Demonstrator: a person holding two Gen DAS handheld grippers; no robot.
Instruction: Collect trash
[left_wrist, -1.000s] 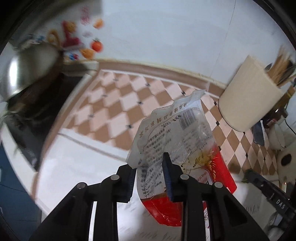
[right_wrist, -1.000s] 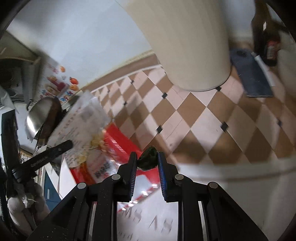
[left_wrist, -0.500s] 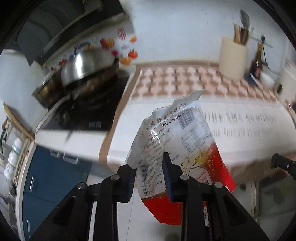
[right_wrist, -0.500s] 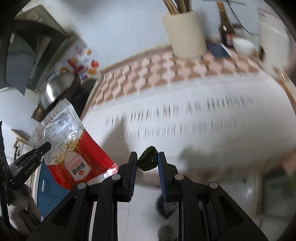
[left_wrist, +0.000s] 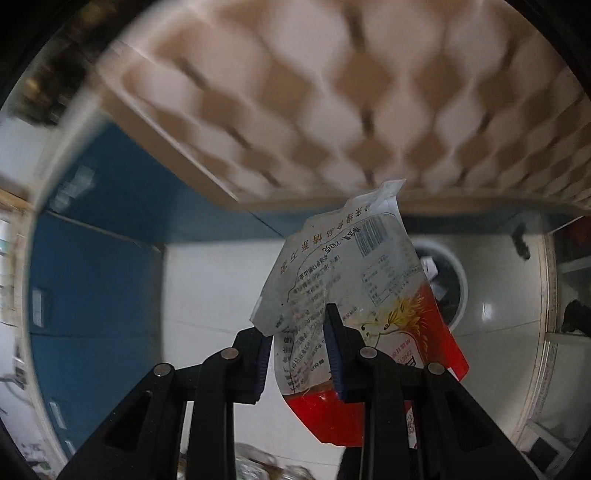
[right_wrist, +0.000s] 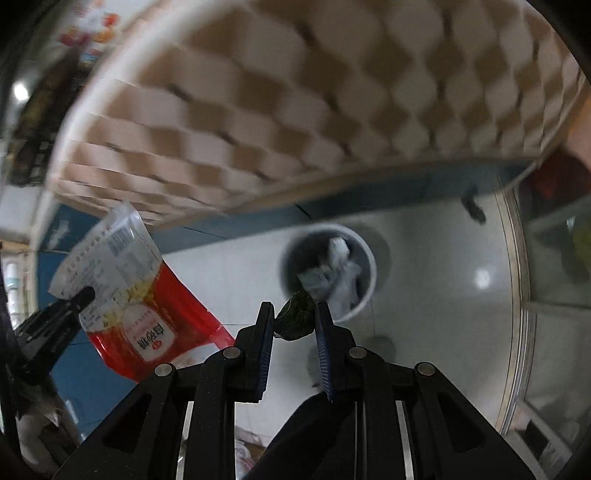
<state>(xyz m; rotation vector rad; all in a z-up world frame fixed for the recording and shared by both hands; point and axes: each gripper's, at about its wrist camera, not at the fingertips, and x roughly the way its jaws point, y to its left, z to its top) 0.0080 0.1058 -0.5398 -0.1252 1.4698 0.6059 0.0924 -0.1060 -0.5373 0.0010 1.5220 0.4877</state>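
Observation:
My left gripper (left_wrist: 297, 332) is shut on an empty red and clear plastic food bag (left_wrist: 354, 288), held out over the floor. The bag also shows in the right wrist view (right_wrist: 125, 291) at the left, with the left gripper's finger (right_wrist: 79, 297) on it. My right gripper (right_wrist: 293, 317) is shut on a small dark green scrap (right_wrist: 293, 319). A round white trash bin (right_wrist: 328, 271) with crumpled paper inside stands on the floor just beyond the right gripper. In the left wrist view the bin (left_wrist: 447, 284) is partly hidden behind the bag.
The checkered brown and cream counter mat (left_wrist: 332, 92) and counter edge fill the top of both views. Blue cabinet doors (left_wrist: 96, 258) stand below the counter at the left. The floor (right_wrist: 436, 295) is glossy grey tile. Shelving (right_wrist: 554, 258) stands at the right.
Both grippers have dropped from above the counter to below its edge. They now point down at the floor and the trash bin. Both still hold their items.

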